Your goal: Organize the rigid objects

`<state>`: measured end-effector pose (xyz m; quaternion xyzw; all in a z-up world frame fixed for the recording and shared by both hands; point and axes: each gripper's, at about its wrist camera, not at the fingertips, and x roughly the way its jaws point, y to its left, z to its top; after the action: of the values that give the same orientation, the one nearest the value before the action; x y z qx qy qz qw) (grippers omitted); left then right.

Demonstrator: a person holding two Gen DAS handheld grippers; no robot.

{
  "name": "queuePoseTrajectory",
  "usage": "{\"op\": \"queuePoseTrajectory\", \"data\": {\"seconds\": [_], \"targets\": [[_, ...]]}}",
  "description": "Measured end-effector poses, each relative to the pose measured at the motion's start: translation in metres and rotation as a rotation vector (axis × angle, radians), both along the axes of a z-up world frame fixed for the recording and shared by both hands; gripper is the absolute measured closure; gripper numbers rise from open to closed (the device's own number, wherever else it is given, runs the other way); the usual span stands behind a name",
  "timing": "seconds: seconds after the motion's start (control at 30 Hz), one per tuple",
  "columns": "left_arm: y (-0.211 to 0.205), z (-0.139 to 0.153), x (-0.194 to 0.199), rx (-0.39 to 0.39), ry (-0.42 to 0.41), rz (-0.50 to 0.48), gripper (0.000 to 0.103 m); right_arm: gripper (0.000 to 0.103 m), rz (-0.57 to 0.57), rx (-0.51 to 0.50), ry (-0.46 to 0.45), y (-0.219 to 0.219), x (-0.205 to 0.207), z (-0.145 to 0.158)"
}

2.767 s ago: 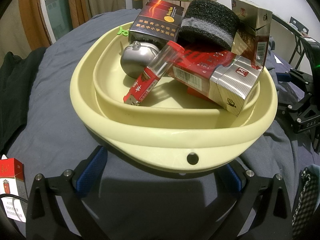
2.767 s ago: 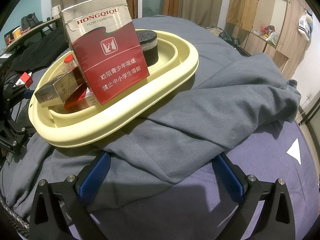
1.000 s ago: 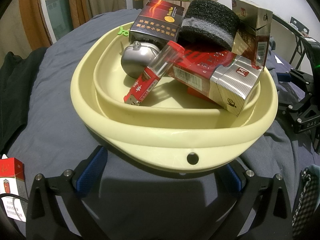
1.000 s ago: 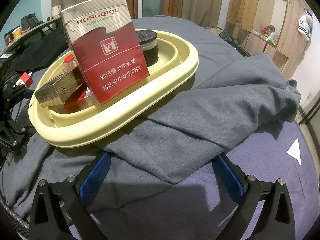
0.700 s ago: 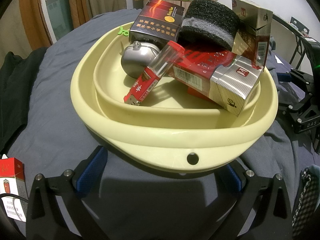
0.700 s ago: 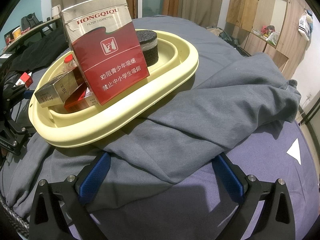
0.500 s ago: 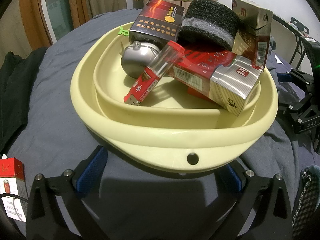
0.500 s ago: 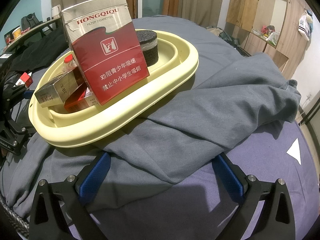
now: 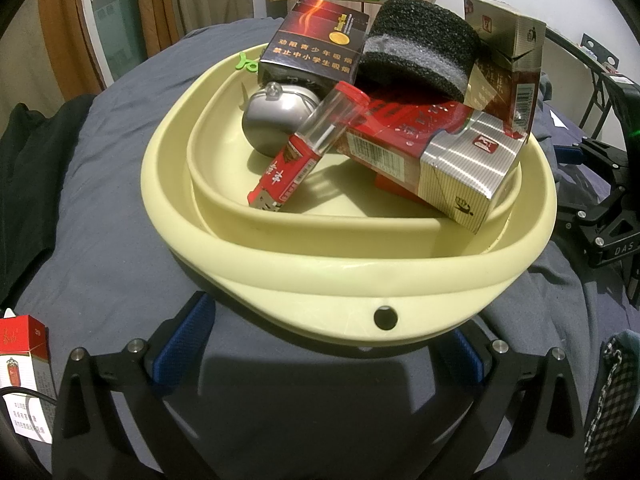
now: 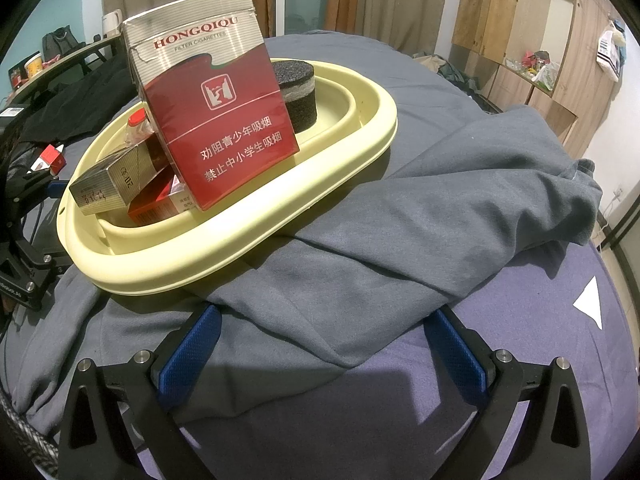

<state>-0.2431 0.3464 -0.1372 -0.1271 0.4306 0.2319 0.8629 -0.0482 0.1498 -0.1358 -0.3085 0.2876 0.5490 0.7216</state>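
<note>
Setting: a bed with a bluish cover; a grey garment lies rumpled across the middle of the right wrist view, partly under the basin.
Basin: a pale yellow basin sits mid-frame in the left wrist view, its near rim just above the claw's fingertips.
Contents: a leaning red-and-silver Hongqiqu pack, a second silver-ended pack lying across the basin, a dark pack at the back, a black foam roll, a small metal bell-like object, and a clear tube with a red cap propped on the inner wall.
Stray item: one red-and-white pack lies outside the basin at the lower left edge of the left wrist view.
Left claw: wide, nothing between the fingers, low on the bed facing the basin's near rim.
Right claw: wide and empty, over the grey garment at the bottom of its frame.
Step in hand: judging by the pile, most objects are gathered; this looks like a pause between picks.
Next move: probably the left claw turns toward the stray pack, closes across its narrow faces, and lifts it into the basin's free near-left part without knocking the leaning pack.
</note>
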Motion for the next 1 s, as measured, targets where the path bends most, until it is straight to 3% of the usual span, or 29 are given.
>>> {"op": "queuePoseTrajectory", "data": {"seconds": [0.8,1.0], "targets": [[0.0008,-0.0001,-0.0009,-0.017,0.021,0.01,0.0,0.0,0.0,0.0,0.0,-0.0002,0.0002,0.0001],[-0.0001,-0.0002,-0.0003,-0.014,0.042,0.049,0.0,0.0,0.0,0.0,0.0,-0.0002,0.0004,0.0001]]}}
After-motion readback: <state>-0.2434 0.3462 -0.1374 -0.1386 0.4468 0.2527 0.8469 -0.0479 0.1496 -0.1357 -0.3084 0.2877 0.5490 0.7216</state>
